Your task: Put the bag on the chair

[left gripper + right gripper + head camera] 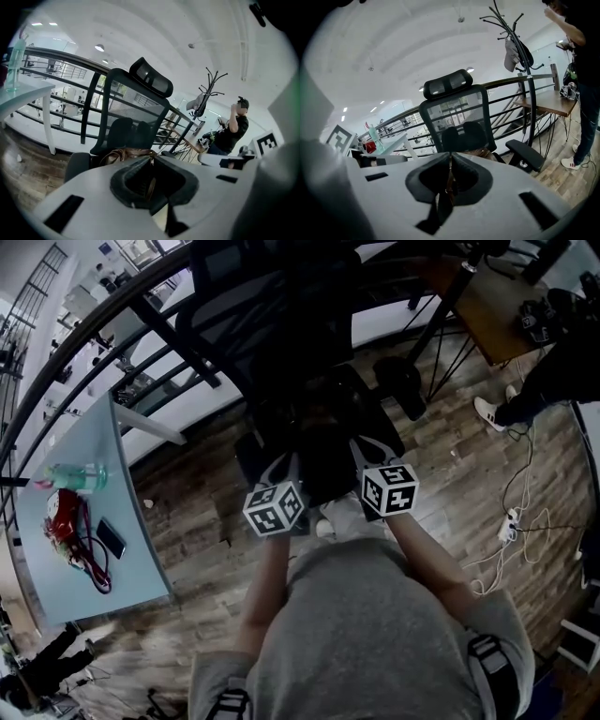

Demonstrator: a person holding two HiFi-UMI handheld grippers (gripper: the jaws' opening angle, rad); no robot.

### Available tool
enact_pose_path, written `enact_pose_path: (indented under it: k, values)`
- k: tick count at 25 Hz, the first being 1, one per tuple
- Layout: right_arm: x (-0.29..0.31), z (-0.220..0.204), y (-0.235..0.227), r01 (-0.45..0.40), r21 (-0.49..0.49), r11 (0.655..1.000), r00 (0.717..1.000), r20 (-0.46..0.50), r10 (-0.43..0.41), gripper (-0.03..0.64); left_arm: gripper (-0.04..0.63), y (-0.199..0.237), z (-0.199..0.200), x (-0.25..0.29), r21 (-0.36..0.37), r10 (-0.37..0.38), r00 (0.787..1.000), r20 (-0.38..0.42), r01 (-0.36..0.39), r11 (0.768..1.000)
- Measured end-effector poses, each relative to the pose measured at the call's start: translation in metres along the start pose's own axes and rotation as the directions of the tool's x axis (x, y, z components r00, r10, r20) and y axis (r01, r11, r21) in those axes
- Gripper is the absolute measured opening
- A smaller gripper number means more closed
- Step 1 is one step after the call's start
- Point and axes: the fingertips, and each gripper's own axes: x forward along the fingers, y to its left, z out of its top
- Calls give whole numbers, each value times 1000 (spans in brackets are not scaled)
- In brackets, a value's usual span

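Note:
A black office chair [272, 315] stands right in front of me; its mesh back and headrest [151, 79] fill both gripper views [454, 84]. A dark brown bag [323, 442] rests on its seat, its leather top showing just past the jaws [126, 154] [480, 152]. My left gripper [284, 467] is shut on a thin brown strap [151, 185] of the bag. My right gripper [364, 454] is likewise shut on a brown strap [449, 180]. The two grippers sit side by side at the seat's front edge. Most of the bag is hidden behind the jaws.
A pale blue table [94, 568] at the left holds a green bottle [80, 474], a red object [64, 517] and a phone [111, 538]. A black railing [94, 324] runs behind the chair. At the right are a person [553, 381], a wooden desk [497, 315] and floor cables [511, 526].

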Motion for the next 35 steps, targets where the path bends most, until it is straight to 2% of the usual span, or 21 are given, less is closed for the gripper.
enact_pose_path:
  k: [7, 12, 19, 35]
  values:
    - [-21, 7, 20, -35, -21, 999, 999, 29, 35, 12, 20, -1, -2, -23, 18, -11, 1000, 8, 11, 1000]
    - [-29, 11, 31, -52, -33, 998, 997, 53, 53, 11, 18, -3, -6, -34, 2, -27, 1000, 8, 27, 1000]
    - [-36, 12, 33, -37, -82, 996, 998, 53, 42, 5, 18, -8, -2, -41, 2, -33, 999, 20, 33, 999]
    - [-43, 15, 34, -44, -95, 995, 997, 57, 49, 5, 18, -4, -1, -44, -16, -19, 1000, 24, 19, 1000]
